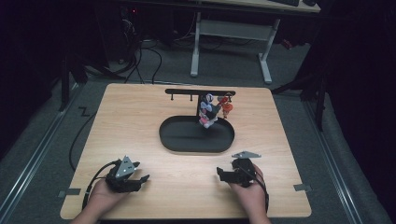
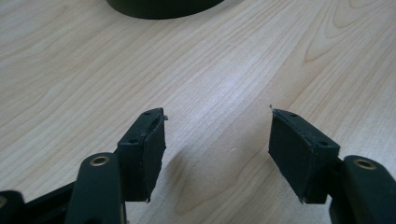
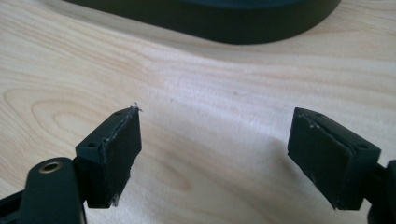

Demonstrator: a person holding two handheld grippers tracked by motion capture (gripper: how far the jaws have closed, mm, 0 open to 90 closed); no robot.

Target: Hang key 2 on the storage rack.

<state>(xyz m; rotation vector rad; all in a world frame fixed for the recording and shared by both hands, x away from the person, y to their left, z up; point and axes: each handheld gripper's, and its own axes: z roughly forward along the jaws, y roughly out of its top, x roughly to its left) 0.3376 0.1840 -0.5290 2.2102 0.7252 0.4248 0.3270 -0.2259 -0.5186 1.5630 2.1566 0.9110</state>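
High view shows the left gripper [image 1: 140,179] and right gripper [image 1: 222,176] at lower frame, jaws released and empty, while the toys [image 1: 211,109] hang above the tray [image 1: 177,137] at centre, nearer the right gripper.

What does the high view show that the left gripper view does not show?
High view alone: the stand with trinkets hanging from it above the tray, both hands, the right gripper, and the floor around the table.

Left gripper view alone: the inner pads of the left gripper up close, jaws apart with nothing between.

Both: the wooden table and the black tray.
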